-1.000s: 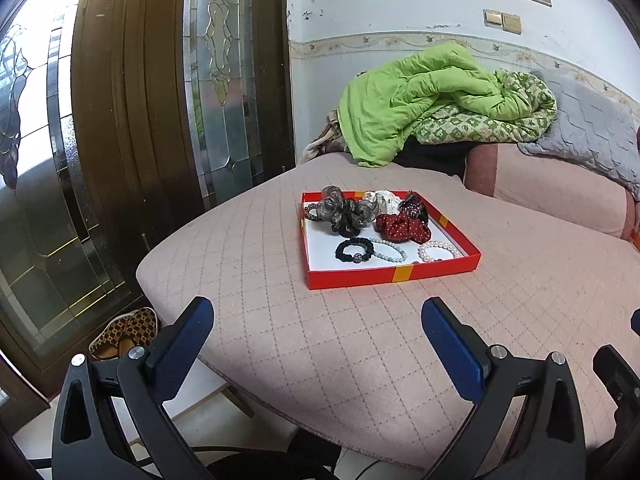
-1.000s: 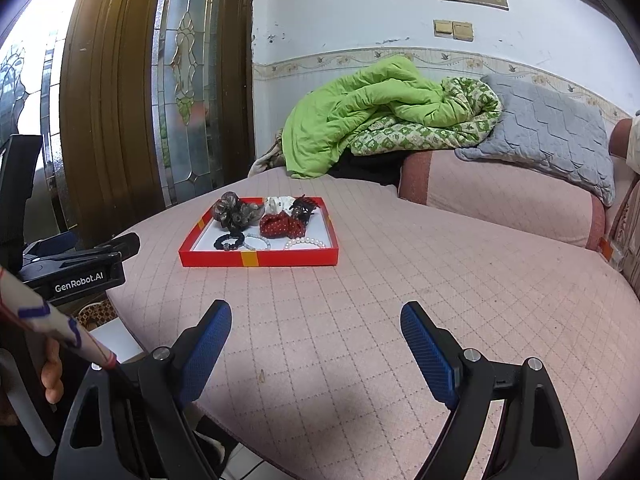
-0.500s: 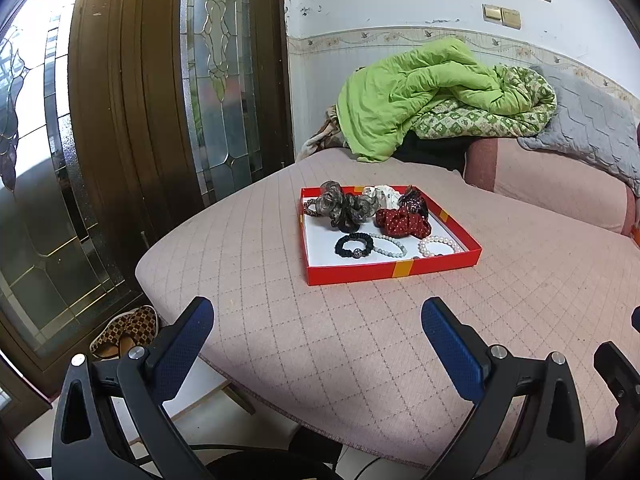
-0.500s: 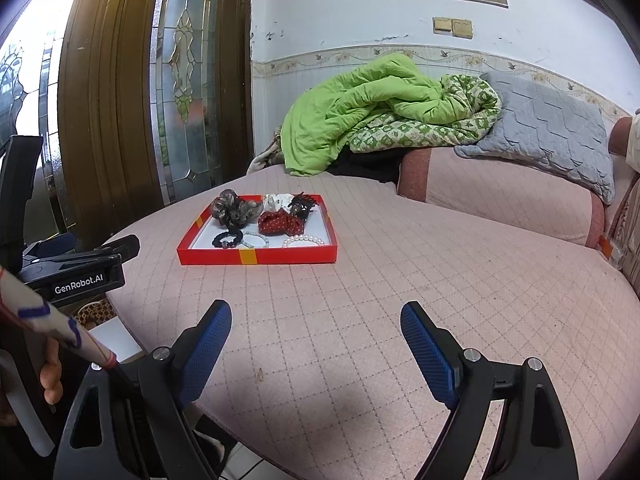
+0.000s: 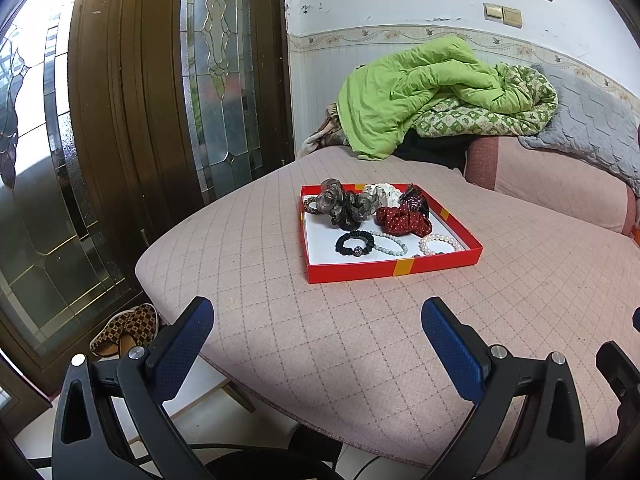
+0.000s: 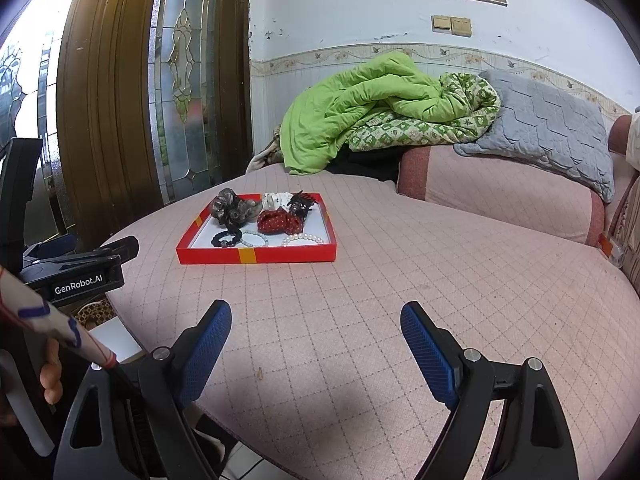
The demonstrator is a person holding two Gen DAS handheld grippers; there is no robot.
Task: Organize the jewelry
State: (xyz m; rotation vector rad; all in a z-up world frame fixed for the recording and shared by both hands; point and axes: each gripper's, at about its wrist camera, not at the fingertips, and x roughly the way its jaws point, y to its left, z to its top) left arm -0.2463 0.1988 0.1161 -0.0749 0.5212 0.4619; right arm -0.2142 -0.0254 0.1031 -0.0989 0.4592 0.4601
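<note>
Left wrist view: left tool (image 5: 316, 320) open, nothing between its blue pads, hovering over the near edge of the bed (image 5: 280, 340). Red tray (image 5: 394, 268) lies ahead on the bed, well apart from the tool, slightly right of its centre line. In the tray: grey scrunchie (image 5: 344, 204), red dotted scrunchie (image 5: 402, 220), black hair tie (image 5: 355, 242), pale bead bracelet (image 5: 390, 242), pearl bracelet (image 5: 440, 243). Green blanket (image 5: 420, 92) piled at the far end. Slippers (image 5: 124, 330) on the floor lower left.

Right wrist view: right tool (image 6: 316, 326) open wide, empty, over the bed (image 6: 400, 280). Tray (image 6: 256, 256) ahead and left of the tool, well apart. Bracelets sit along its near edge, scrunchies behind. Left tool (image 6: 80, 258) visible at far left, beside the bed edge, short of the tray.
</note>
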